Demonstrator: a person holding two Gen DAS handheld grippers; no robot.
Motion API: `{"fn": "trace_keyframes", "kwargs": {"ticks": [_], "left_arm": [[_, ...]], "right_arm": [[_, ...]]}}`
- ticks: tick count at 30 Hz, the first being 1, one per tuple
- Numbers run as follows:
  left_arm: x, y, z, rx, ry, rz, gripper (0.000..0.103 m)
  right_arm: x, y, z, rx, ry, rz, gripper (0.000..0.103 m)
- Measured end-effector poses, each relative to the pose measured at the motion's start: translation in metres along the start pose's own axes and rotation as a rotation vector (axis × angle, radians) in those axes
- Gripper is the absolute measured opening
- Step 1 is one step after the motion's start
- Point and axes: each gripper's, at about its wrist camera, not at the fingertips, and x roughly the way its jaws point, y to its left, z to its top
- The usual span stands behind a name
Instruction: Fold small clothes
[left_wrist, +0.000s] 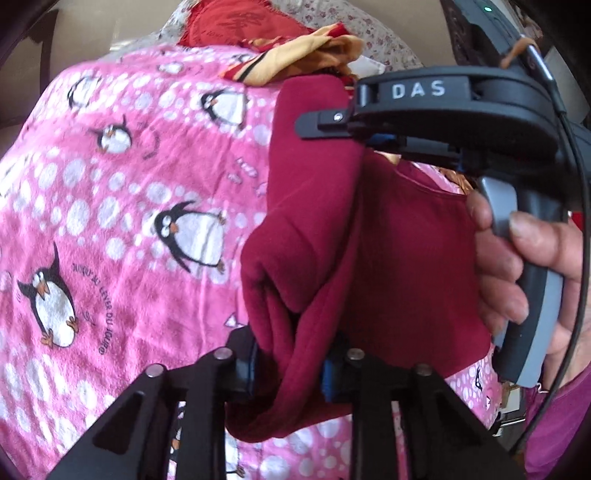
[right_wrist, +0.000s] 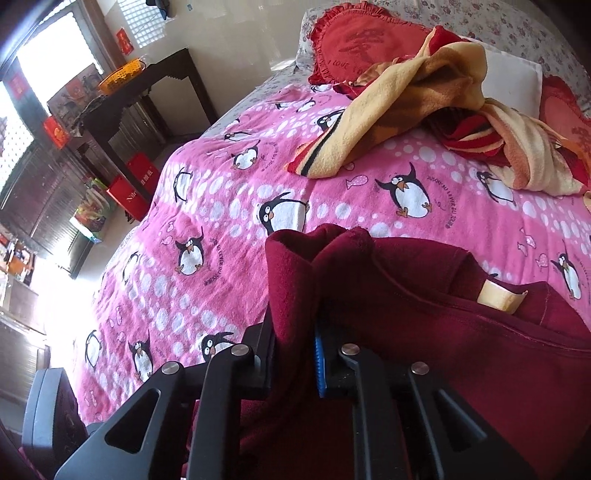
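A dark red fleece garment (left_wrist: 354, 236) hangs stretched between my two grippers above the pink penguin blanket (left_wrist: 122, 206). My left gripper (left_wrist: 291, 369) is shut on a bunched fold of it at the bottom of the left wrist view. My right gripper (left_wrist: 354, 144) shows at the upper right of that view, held by a hand, shut on the garment's upper edge. In the right wrist view the right gripper (right_wrist: 295, 354) is shut on a fold of the garment (right_wrist: 424, 332), whose pale label (right_wrist: 498, 297) shows inside the neck opening.
A yellow and red striped blanket (right_wrist: 424, 107) lies crumpled at the head of the bed, beside red frilled cushions (right_wrist: 354, 48) and a white pillow (right_wrist: 513, 85). A dark wooden table (right_wrist: 147, 96) with an orange basket stands left of the bed, red boxes (right_wrist: 133, 184) under it.
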Motion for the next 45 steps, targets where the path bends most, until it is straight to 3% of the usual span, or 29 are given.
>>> {"fn": "trace_keyframes", "kwargs": {"ticks": [5,12,23,31,34,38,41,43,45], "left_arm": [[-0.013,-0.033,0.006,0.065,-0.030,-0.009,0.018],[-0.015,-0.097,0.018,0.195,-0.031,-0.058,0.018],[0.038,-0.207,0.005,0.358,0.023,-0.129,0.017],[0.084,-0.256,-0.001,0.413,0.076,-0.128,0.018],[0.096,-0.262,-0.004,0.419,0.116,-0.127,0.026],[0.089,-0.257,-0.007,0.414,0.179,-0.124,0.053],[0.066,-0.243,-0.008,0.435,0.139,-0.140,0.065],[0.051,-0.230,-0.006,0.436,0.091,-0.111,0.067],[0.040,-0.216,-0.004,0.420,0.054,-0.070,0.067]], "right_arm": [[-0.031,-0.013,-0.001,0.004,-0.044,0.017,0.000],[-0.080,-0.045,-0.012,0.009,-0.106,-0.035,0.000],[-0.149,-0.155,-0.063,0.175,-0.179,-0.134,0.000],[-0.155,-0.215,-0.097,0.284,-0.180,-0.180,0.000],[-0.141,-0.230,-0.105,0.313,-0.161,-0.190,0.000],[-0.120,-0.245,-0.116,0.331,-0.144,-0.215,0.006],[-0.130,-0.252,-0.126,0.385,-0.176,-0.188,0.008],[-0.147,-0.245,-0.131,0.378,-0.196,-0.243,0.010],[-0.164,-0.234,-0.136,0.361,-0.225,-0.225,0.010]]}}
